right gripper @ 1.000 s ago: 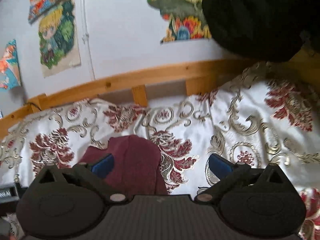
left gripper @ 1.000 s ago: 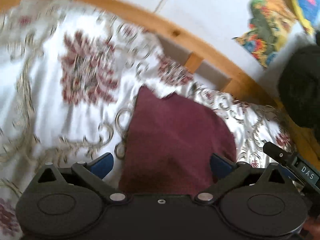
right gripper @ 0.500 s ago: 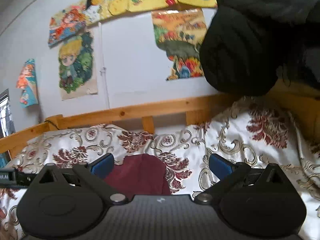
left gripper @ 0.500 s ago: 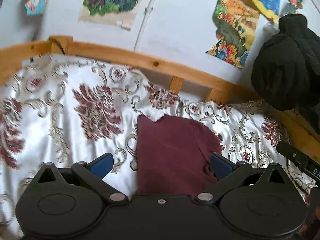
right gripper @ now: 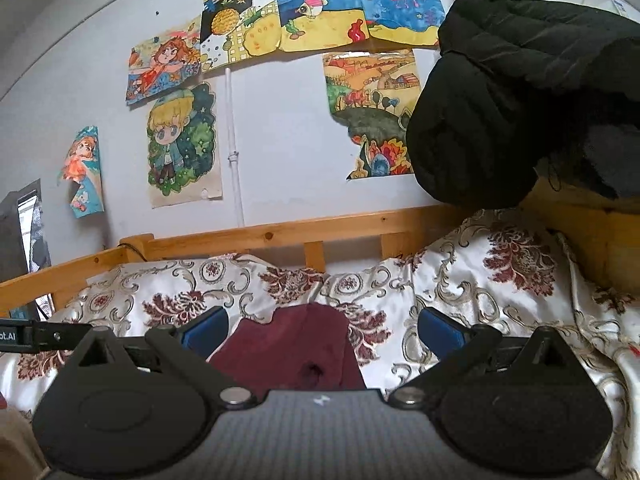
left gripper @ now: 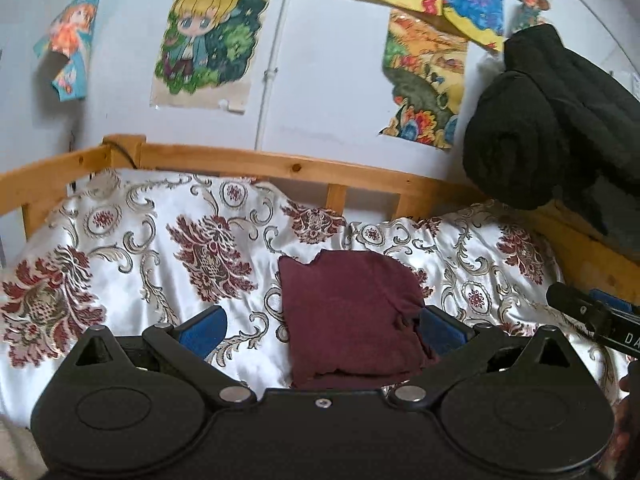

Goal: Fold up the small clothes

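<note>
Maroon garment (left gripper: 352, 312) lies low in the centre of the left wrist frame, a folded soft rectangle flat on the floral bedspread (left gripper: 132, 248), which fills the middle band of both frames inside the wooden bed rail (left gripper: 248, 162). A black padded coat (left gripper: 560, 120) hangs at the upper right. The cloth looks light and limp, likely to slide on the satiny cover; I would judge a corner or the near layered edge the best place to pinch. The left tool (left gripper: 322, 326) stands wide open with nothing between its blue pads, and the right tool (right gripper: 322, 330) is equally spread and empty. From the right wrist the garment (right gripper: 292, 348) is half hidden behind the tool body, and a small dark spot on it cannot be made out.
</note>
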Demonstrator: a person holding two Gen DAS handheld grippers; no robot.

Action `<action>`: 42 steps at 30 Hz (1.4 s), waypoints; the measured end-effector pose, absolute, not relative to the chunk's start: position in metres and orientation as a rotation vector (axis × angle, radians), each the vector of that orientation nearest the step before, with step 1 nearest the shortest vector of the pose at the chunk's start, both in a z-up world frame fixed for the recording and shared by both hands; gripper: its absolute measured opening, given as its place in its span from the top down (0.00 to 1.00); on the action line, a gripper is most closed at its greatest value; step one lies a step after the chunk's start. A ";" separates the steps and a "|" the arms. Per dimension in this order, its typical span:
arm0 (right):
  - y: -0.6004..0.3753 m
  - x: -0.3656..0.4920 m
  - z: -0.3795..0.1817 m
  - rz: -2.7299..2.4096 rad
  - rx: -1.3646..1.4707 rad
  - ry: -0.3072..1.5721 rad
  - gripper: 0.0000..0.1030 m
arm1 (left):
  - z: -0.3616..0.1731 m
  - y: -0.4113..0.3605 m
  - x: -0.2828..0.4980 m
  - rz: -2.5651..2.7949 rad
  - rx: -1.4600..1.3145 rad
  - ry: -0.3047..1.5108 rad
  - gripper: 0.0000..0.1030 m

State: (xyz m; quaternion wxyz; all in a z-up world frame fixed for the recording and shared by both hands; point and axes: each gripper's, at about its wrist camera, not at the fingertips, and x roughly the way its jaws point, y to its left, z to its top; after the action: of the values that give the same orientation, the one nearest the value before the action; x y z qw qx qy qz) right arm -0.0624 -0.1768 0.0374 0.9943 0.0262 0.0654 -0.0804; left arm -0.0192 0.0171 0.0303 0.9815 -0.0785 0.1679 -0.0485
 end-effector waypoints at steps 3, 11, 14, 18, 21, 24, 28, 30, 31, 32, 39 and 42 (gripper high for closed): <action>-0.171 -0.074 0.036 -0.196 0.040 0.130 0.00 | 0.029 0.017 -0.028 -0.092 -0.151 0.334 0.01; -0.155 -0.097 0.022 -0.192 -0.018 0.195 0.00 | 0.014 0.014 -0.052 -0.100 -0.141 0.358 0.01; -0.153 -0.091 0.017 -0.195 -0.023 0.240 0.00 | 0.003 0.014 -0.050 -0.097 -0.133 0.405 0.01; -0.155 -0.080 0.009 -0.210 0.001 0.282 0.00 | -0.005 0.013 -0.043 -0.089 -0.129 0.429 0.01; -0.156 -0.074 0.004 -0.198 0.007 0.319 0.00 | -0.008 0.011 -0.040 -0.091 -0.124 0.443 0.01; -0.156 -0.071 0.001 -0.187 0.009 0.336 0.00 | -0.011 0.010 -0.038 -0.085 -0.116 0.449 0.01; -0.156 -0.068 -0.001 -0.184 0.008 0.352 0.00 | -0.013 0.007 -0.035 -0.084 -0.108 0.466 0.01; -0.156 -0.067 -0.002 -0.188 0.010 0.360 0.00 | -0.014 0.006 -0.034 -0.085 -0.098 0.474 0.01; -0.157 -0.066 -0.002 -0.190 0.014 0.364 0.00 | -0.015 0.005 -0.034 -0.085 -0.093 0.476 0.01; -0.158 -0.066 -0.002 -0.193 0.019 0.367 0.00 | -0.015 0.005 -0.034 -0.086 -0.089 0.477 0.01; -0.162 -0.065 -0.004 -0.209 0.035 0.381 0.00 | -0.016 0.004 -0.034 -0.083 -0.087 0.480 0.01; -0.162 -0.065 -0.005 -0.209 0.034 0.384 0.00 | -0.016 0.004 -0.034 -0.083 -0.086 0.481 0.01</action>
State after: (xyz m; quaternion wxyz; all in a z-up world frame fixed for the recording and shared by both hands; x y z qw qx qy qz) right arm -0.0647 -0.1622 -0.0045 0.9760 0.0166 0.1907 -0.1035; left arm -0.0338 0.0044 -0.0157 0.9695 -0.0427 0.2379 -0.0409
